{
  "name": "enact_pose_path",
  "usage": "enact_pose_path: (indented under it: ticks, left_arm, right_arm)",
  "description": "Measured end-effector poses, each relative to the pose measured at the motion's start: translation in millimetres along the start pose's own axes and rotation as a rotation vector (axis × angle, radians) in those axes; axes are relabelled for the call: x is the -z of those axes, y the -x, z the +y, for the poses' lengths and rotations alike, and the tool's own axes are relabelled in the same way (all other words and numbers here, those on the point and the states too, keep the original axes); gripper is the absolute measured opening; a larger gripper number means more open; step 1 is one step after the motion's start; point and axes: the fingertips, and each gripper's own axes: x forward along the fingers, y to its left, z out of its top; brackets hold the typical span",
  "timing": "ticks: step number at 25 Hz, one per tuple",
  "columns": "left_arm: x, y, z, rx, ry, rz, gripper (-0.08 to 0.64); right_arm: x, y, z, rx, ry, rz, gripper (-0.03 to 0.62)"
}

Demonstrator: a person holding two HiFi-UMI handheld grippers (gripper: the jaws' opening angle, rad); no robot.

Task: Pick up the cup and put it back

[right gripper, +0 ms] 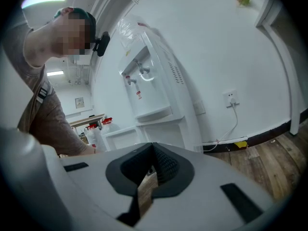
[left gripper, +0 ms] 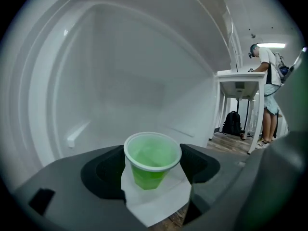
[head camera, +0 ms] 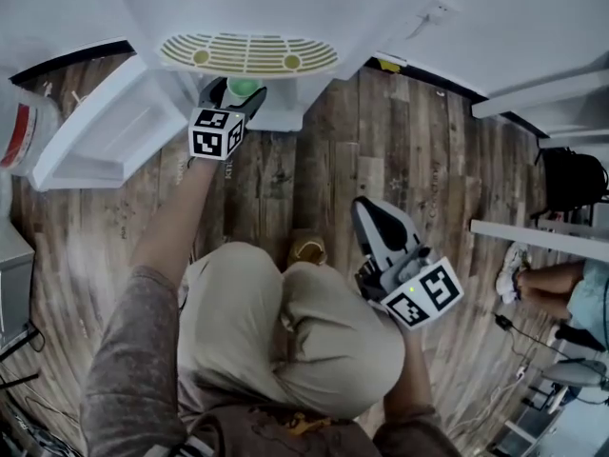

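Now | head view: left gripper (head camera: 234, 95) reaches toward 11 o'clock into the water dispenser's (head camera: 314, 8) low compartment, likely to set the green cup (head camera: 245, 88) back; right gripper (head camera: 371, 222) idles at 4 o'clock | left gripper view: jaws wide, pads clamping cup at 9 and 3 o'clock, white shelf (left gripper: 159, 203) beneath, contact unclear | right gripper view: jaws closed together, empty, kept clear.

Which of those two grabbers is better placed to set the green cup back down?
Left. The left gripper has the green cup between its jaws, rim against both pads, at the dispenser's open cabinet. The right gripper, shut and empty, hangs by the person's knee, away from it.
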Motion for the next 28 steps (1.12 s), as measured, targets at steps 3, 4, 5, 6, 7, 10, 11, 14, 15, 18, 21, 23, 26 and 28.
enact_pose_path:
  ticks: [3, 4, 5, 6, 7, 10, 11, 14, 15, 18, 21, 23, 26, 28]
  left_arm:
    - [9.5, -16.2, 10.0, -0.024, 0.013, 0.013, 0.353]
    - [12.4, -21.0, 11.7, -0.028, 0.015, 0.019, 0.353]
    - [15.0, -25.4, 12.8, -0.031, 0.016, 0.024, 0.353]
    - [17.1, -29.5, 13.6, -0.033, 0.016, 0.029, 0.353]
    - [18.9, -33.2, 14.6, -0.036, 0.016, 0.034, 0.353]
    - [24.5, -42.6, 17.6, -0.049, 0.018, 0.050, 0.353]
    - [26.9, -45.3, 18.2, -0.053, 0.019, 0.056, 0.353]
    - [34.1, -51.1, 19.6, -0.065, 0.015, 0.077, 0.353]
    - [36.0, -52.1, 20.4, -0.071, 0.016, 0.080, 0.353]
    - [41.3, -54.8, 20.2, -0.082, 0.015, 0.091, 0.353]
    - [44.9, -57.9, 17.5, -0.079, 0.006, 0.102, 0.353]
    - [46.3, -59.9, 17.1, -0.084, 0.003, 0.106, 0.353]
    - [49.1, -62.6, 15.2, -0.091, -0.003, 0.110, 0.353]
    - [50.4, -62.9, 14.1, -0.094, -0.006, 0.111, 0.353]
  right_arm:
    - [1.9, 2.5, -3.0, 0.003, -0.011, -0.001, 0.002]
    - [2.3, 3.4, -3.8, 0.005, -0.014, -0.002, 0.002]
    - [2.6, 4.4, -4.1, 0.005, -0.015, -0.002, 0.002]
    - [2.6, 5.3, -4.2, 0.005, -0.016, -0.001, 0.002]
    - [2.6, 6.1, -4.2, 0.005, -0.015, -0.001, 0.002]
    - [3.4, 9.1, -5.2, 0.009, -0.015, -0.003, 0.002]
    - [3.8, 10.2, -5.9, 0.011, -0.017, -0.003, 0.002]
    - [4.4, 12.0, -7.1, 0.016, -0.017, -0.004, 0.002]
    - [5.0, 12.3, -6.7, 0.014, -0.016, -0.003, 0.002]
    - [6.7, 14.8, -5.9, 0.010, -0.016, 0.002, 0.002]
    - [7.3, 18.8, -8.6, 0.017, -0.022, 0.001, 0.002]
    - [8.4, 21.5, -10.0, 0.020, -0.025, 0.002, 0.002]
    - [10.3, 25.4, -12.0, 0.024, -0.031, 0.001, 0.002]
    - [11.0, 27.3, -13.3, 0.025, -0.031, 0.003, 0.002]
